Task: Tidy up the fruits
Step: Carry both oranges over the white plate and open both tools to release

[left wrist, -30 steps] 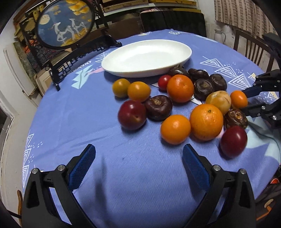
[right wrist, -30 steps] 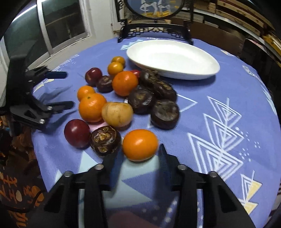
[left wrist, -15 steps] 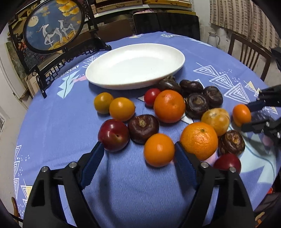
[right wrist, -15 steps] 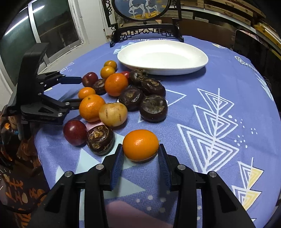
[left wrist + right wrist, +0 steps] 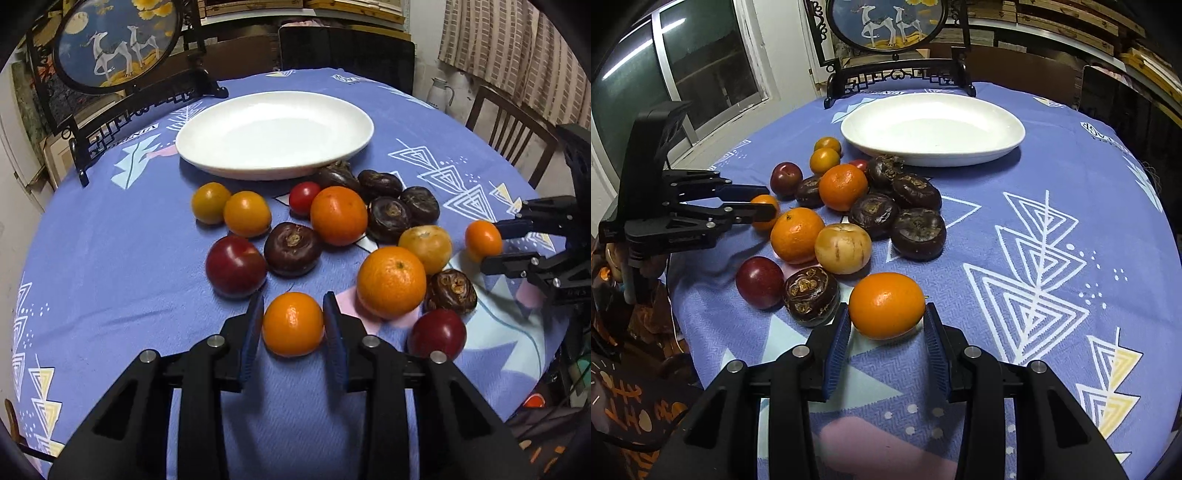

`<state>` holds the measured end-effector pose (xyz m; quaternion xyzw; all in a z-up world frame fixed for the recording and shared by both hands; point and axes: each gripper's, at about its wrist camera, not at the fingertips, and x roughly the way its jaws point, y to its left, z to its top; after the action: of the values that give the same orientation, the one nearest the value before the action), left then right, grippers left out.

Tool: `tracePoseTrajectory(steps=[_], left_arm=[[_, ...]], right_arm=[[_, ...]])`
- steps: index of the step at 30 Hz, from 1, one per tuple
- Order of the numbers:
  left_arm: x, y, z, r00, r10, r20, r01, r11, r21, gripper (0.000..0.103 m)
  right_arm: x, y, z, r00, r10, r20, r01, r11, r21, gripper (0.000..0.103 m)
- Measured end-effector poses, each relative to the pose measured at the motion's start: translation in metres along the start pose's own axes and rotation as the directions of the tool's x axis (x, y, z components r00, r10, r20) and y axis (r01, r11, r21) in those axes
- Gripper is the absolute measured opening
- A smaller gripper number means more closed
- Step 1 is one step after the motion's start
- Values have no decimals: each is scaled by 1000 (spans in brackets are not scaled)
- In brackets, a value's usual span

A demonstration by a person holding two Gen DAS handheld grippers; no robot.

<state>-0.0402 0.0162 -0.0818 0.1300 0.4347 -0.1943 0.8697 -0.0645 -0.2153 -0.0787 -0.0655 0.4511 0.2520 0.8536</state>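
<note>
Now | left tool [image 5: 293, 326] grips small glossy orange [image 5: 293, 324] | table

A round table under a blue patterned cloth [image 5: 110, 258]; dark wooden chairs [image 5: 513, 129], striped beige curtain [image 5: 517, 55], dark glass window [image 5: 683, 74] surround it.

Left tool [image 5: 293, 323], right tool [image 5: 886, 325], matte black angular frames, silver screws, ribbed blue pads [image 5: 836, 347] (both alike)

We count loose fruits clustered on the worktop beside the empty white plate [image 5: 273, 134]: oranges [image 5: 390, 282], small tangerines [image 5: 293, 324], red plums [image 5: 235, 266], dark water chestnuts [image 5: 293, 249], one cherry tomato [image 5: 303, 198], one yellowish fruit [image 5: 425, 243].
</note>
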Motion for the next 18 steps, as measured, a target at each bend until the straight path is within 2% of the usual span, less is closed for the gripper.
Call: tracePoseTrajectory(steps=[5, 9, 11, 14, 16, 18], left_arm=[[7, -5, -3, 999, 40, -30, -39, 999, 25, 34], [4, -3, 3, 999, 7, -35, -7, 1000, 2, 33], [-9, -1, 16, 1000, 14, 12, -14, 1000, 3, 33], [-28, 7, 43, 995, 22, 100, -19, 999, -35, 33], [-37, 12, 71, 982, 78, 174, -65, 995, -81, 33], [-34, 16, 99, 971, 133, 200, -110, 986, -122, 33]], right_arm=[[7, 0, -1, 1000, -6, -14, 6, 1000, 10, 40], [2, -2, 2, 1000, -2, 2, 2, 1000, 12, 40], [-6, -5, 11, 1000, 1, 21, -1, 1000, 10, 40], [-17, -9, 34, 997, -37, 74, 37, 999, -11, 40], [-26, -11, 59, 989, -48, 141, 50, 999, -17, 40], [-31, -14, 81, 980, -40, 196, 44, 999, -14, 41]])
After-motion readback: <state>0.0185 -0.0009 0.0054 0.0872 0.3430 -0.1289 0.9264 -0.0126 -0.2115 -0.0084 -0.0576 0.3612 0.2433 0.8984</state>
